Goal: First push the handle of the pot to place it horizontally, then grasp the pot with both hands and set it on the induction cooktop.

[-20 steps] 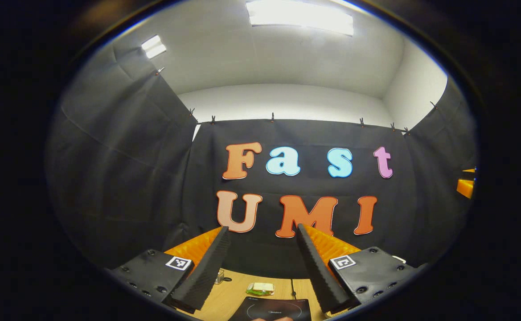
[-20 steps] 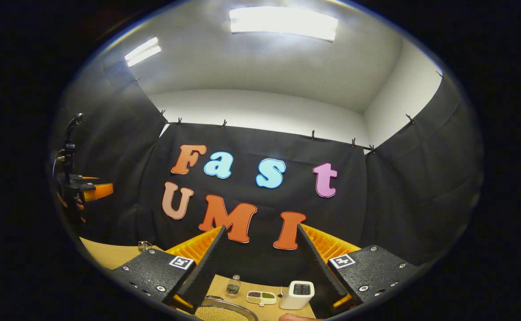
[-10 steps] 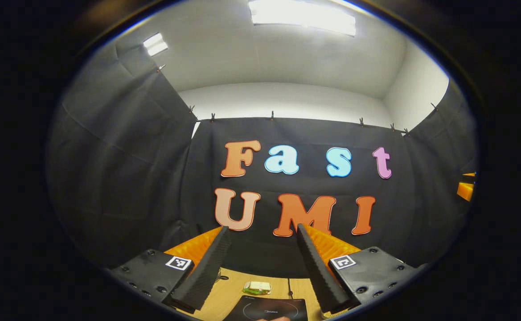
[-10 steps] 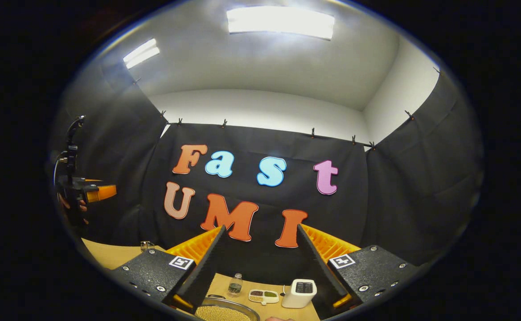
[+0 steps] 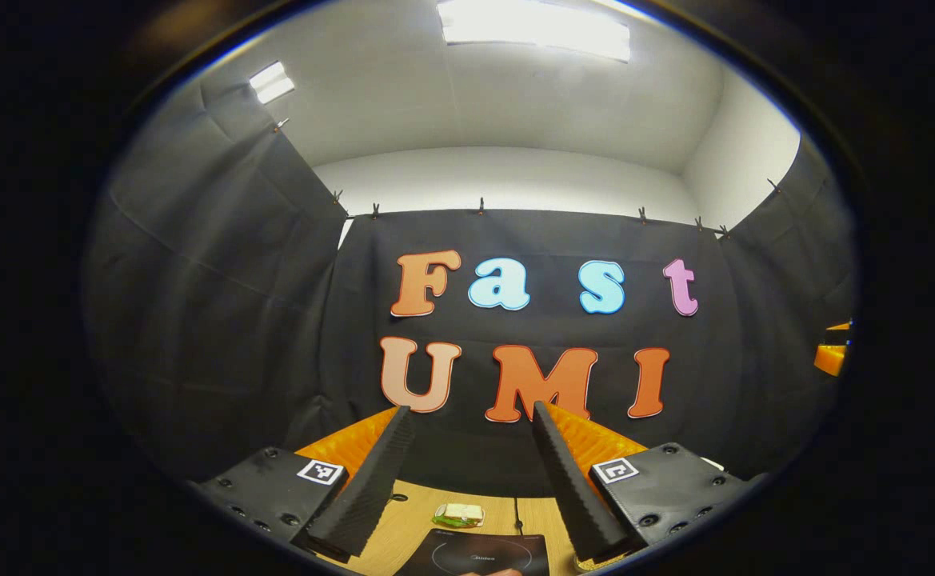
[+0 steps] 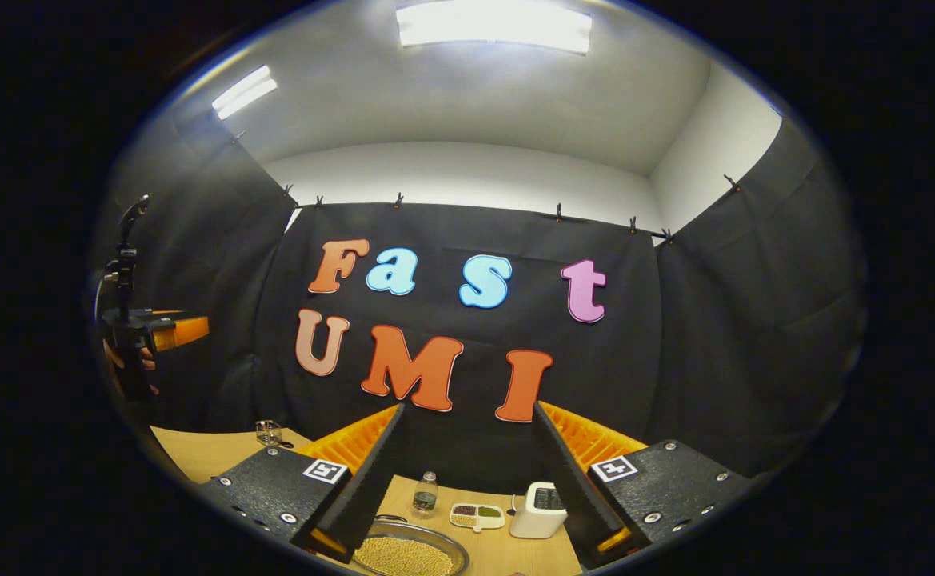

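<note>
A round metal pot (image 6: 409, 554) holding yellowish grains sits on the wooden table (image 6: 211, 450), low in the right gripper view, below and between my right gripper's fingers. My right gripper (image 6: 468, 406) is open and held high above the pot, holding nothing. The black induction cooktop (image 5: 475, 552) lies at the bottom of the left gripper view, under my left gripper (image 5: 470, 408), which is open and held in the air. At the far left of the right gripper view, a hand holds the left gripper (image 6: 165, 331). The pot's handle is not clear to see.
Behind the pot stand a small bottle (image 6: 425, 494), a small compartment dish (image 6: 477, 516) and a white box-like device (image 6: 539, 510). A glass jar (image 6: 269, 432) stands at the table's back left. A green and white packet (image 5: 459, 514) lies beyond the cooktop.
Both views have tipped slightly downward. More of the table, the pot and the items behind it now show in the right gripper view. Both grippers stay open.
</note>
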